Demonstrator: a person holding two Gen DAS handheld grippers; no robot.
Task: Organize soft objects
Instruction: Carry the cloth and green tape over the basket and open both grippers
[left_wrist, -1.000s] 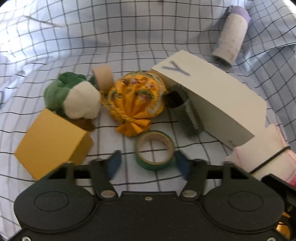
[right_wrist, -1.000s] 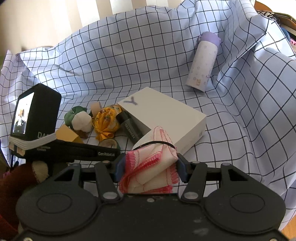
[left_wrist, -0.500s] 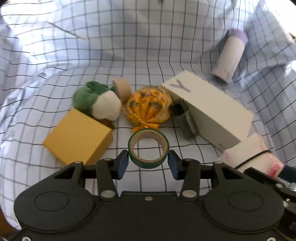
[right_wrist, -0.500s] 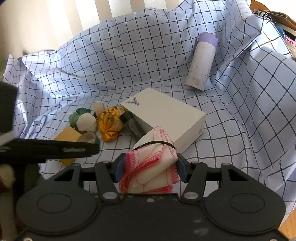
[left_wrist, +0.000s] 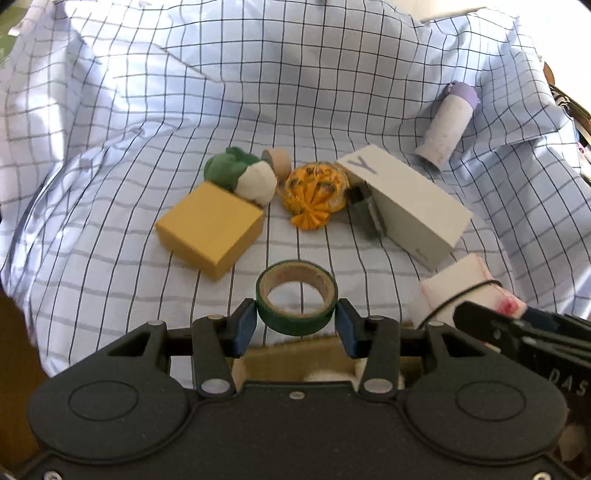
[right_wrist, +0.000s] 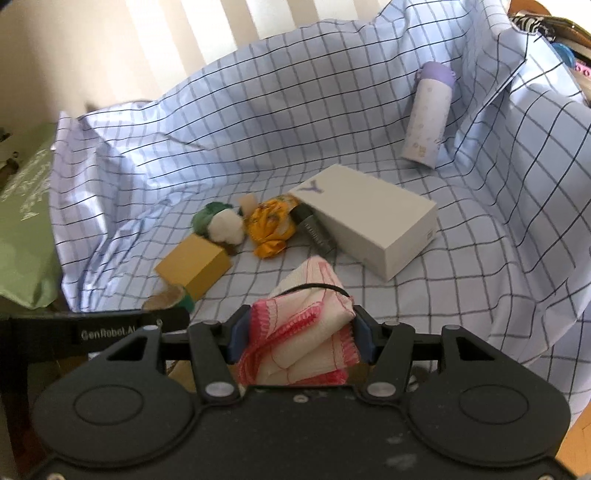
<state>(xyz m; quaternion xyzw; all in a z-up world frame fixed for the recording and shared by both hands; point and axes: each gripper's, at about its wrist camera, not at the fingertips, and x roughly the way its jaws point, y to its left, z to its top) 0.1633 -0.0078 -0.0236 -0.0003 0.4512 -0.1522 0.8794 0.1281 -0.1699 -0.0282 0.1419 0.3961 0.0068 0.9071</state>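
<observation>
Green tape roll (left_wrist: 296, 302) sits clamped between the blue pads of my left gripper (left_wrist: 296, 320); the pads press on opposite sides of its rim. The roll's open bore faces up and forward toward the camera, so its axis runs roughly along the fingers and tilts upward. It is clear of the checked sheet (left_wrist: 295, 110).

My right gripper (right_wrist: 299, 334) is closed on a folded white cloth with pink stitched edges (right_wrist: 306, 317). The pads squeeze the bundle from both sides. Its long axis runs forward, away from the gripper, with the far end raised; a black band crosses that far end. In the left view the same cloth appears low at the right of the left gripper, just beside it.

Ahead of the left gripper, on the sheet:
- a yellow box (left_wrist: 210, 229), ahead and to the left;
- a green and white plush (left_wrist: 243, 175), touching the box's far corner;
- an orange patterned pouch (left_wrist: 316, 192), straight ahead, its gathered end pointing toward me;
- a dark tube (left_wrist: 365, 212) lying against a white box (left_wrist: 410, 206), ahead and to the right, the box's long axis running diagonally from far left to near right;
- a purple-capped bottle (left_wrist: 447, 125), far right, lying tilted against a fold, cap away from me.
</observation>
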